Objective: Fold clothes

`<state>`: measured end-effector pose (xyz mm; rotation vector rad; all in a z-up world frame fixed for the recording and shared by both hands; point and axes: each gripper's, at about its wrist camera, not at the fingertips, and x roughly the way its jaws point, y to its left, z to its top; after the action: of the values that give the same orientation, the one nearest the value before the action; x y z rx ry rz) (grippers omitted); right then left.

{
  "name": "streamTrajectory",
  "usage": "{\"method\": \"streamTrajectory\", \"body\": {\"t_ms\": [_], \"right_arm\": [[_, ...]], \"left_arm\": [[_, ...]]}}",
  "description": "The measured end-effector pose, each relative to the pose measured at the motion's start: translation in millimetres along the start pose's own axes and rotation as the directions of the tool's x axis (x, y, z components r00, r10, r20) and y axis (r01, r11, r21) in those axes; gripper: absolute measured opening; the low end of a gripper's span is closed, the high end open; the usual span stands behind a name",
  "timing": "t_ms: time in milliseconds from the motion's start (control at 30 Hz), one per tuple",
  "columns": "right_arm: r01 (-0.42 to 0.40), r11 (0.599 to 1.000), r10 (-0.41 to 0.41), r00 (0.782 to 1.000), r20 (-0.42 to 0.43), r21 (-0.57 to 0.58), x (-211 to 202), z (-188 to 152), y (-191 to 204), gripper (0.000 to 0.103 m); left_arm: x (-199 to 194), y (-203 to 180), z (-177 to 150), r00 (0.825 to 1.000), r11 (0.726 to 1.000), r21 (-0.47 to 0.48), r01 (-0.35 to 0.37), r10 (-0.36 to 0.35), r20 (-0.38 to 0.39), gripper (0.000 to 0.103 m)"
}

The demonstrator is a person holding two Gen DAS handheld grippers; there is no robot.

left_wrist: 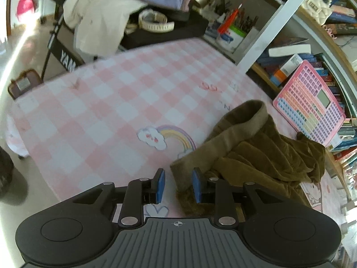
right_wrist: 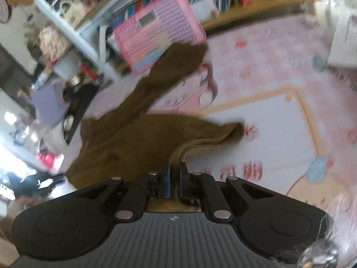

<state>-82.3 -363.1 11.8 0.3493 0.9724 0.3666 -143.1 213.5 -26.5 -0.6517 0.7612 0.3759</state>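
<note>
My right claw (right_wrist: pixel 175 178) is pinched tight on a ribbed hem of the brown garment (right_wrist: pixel 138 138), the cloth running up and away from my jaws toward the far shelf; my left claw (left_wrist: pixel 178 185) stands apart, blue pads (left_wrist: pixel 161 184) not pressing, a ribbed edge of the same garment (left_wrist: pixel 256 151) lying between them and against the right pad; the garment sits bunched and rumpled at the right side of the pink checked cloth (left_wrist: pixel 100 111) covering the table, so as I judge it no fold is made yet; it needs spreading flat first, then folding; most of the job is ahead. Writing: white letters "YAN" on a black stand (left_wrist: pixel 64 59) at the far left, cut off by the cloth; red characters printed on the cloth near my right claw, too blurred to read; the pink button board (left_wrist: pixel 312 102) leaning at the shelf has labels too small to make out.
</note>
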Motion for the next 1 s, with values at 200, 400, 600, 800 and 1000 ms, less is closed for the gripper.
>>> {"method": "streamTrajectory", "body": {"t_ms": [200, 400, 600, 800, 1000], "right_arm": [[0.302, 0.951, -0.307, 0.947, -0.099, -0.06, 44, -4, -20, 0.013], [0.283, 0.957, -0.283, 0.959, -0.004, -0.058, 22, -6, -4, 0.033], [0.253, 0.966, -0.253, 0.968, 0.001, -0.047, 32, -5, 25, 0.033], [0.236, 0.972, -0.236, 0.972, 0.022, 0.007, 38, 0, 56, 0.035], [0.234, 0.97, -0.238, 0.969, 0.06, 0.066, 59, 26, 76, 0.04]], "left_arm": [[-9, -10, 13, 0.998, 0.996, 0.079, -0.03, 0.026, 0.049, 0.027], [1, -57, 29, 0.997, 0.95, 0.31, -0.015, -0.008, 0.074, 0.036], [43, -105, 47, 0.993, 0.89, 0.445, 0.102, -0.114, 0.001, 0.036], [100, -129, 70, 0.978, 0.879, 0.432, 0.201, -0.156, -0.139, 0.036], [132, -128, 86, 0.943, 0.888, 0.342, 0.308, -0.236, -0.236, 0.03]]}}
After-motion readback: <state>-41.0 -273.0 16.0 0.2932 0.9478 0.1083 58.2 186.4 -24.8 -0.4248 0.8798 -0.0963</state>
